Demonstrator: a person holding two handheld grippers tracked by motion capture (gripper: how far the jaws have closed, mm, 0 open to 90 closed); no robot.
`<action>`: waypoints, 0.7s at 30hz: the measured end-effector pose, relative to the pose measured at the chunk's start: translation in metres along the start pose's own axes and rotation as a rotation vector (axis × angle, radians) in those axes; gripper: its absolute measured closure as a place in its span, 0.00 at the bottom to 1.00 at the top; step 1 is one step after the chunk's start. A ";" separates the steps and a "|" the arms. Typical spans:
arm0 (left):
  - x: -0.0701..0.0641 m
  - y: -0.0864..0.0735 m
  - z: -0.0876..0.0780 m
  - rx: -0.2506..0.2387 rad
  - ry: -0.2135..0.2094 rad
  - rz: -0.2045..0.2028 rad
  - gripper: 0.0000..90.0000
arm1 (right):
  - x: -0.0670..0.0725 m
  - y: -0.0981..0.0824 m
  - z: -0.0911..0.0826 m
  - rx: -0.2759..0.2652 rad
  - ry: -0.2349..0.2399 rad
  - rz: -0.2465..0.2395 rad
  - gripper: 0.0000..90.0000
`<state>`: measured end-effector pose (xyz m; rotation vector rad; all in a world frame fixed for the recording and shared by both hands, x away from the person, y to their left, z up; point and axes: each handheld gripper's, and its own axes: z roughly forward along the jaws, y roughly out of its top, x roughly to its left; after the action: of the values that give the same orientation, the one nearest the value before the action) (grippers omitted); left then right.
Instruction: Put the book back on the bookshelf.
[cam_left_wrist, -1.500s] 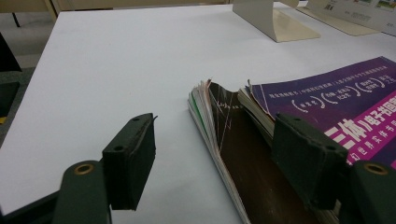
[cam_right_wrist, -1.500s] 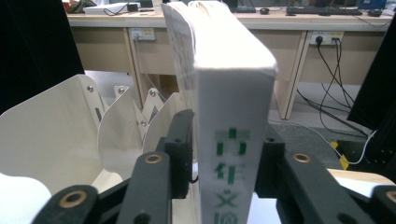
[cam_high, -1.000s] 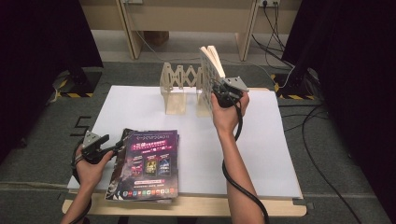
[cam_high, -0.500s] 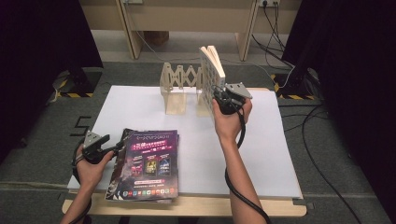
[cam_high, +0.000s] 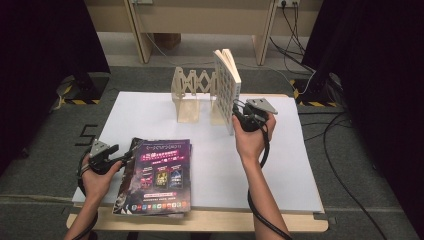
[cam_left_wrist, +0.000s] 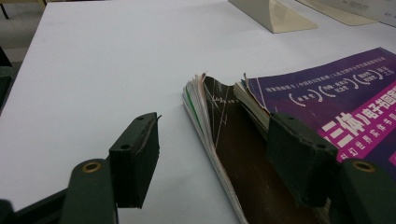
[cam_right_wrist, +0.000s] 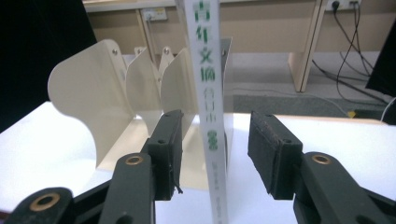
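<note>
1. The right gripper (cam_high: 240, 111) stands released near the table's far edge. Its jaws straddle the spine of the upright book (cam_right_wrist: 208, 116) with a gap on both sides, and they have just been opening further, so by my reading the book has been let go to stand by itself.
2. The left gripper (cam_high: 119, 159) is also released, its pads apart, though the jaws have just been closing a little. One pad rests over the bare table (cam_left_wrist: 88, 70) and the other over the magazine stack's edge; the frayed page edges lie between them, ungripped. I judge it is lining up on the next item to lift.
3. The book is a slim paperback with a white spine, green lettering and a patterned cover. It stands upright, leaning a little against the right end of the rack, which keeps it from toppling.
4. The rack (cam_high: 192, 95) is an expanding cream holder of thin curved plates joined by a scissor lattice, and its slots stand empty.
5. The magazine stack (cam_high: 157, 175) lies flat at the table's near left corner. Its top cover is glossy purple, and a dark, curling cover sits beneath.
6. The table is matt white with a pale wooden lip.
</note>
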<state>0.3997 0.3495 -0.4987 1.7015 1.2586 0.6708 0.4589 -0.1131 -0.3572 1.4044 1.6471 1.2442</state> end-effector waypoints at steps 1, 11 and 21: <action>-0.001 0.001 0.000 0.003 -0.001 0.001 0.38 | 0.000 -0.002 -0.001 0.006 0.004 -0.003 0.62; -0.011 0.015 -0.010 -0.024 -0.038 -0.032 0.38 | -0.004 -0.017 -0.005 0.054 0.018 0.006 0.62; -0.027 0.026 -0.009 0.014 -0.100 -0.022 0.38 | 0.002 -0.031 -0.011 0.095 0.043 0.014 0.62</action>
<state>0.3948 0.3244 -0.4696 1.7089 1.2132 0.5580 0.4374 -0.1133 -0.3818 1.4573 1.7489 1.2261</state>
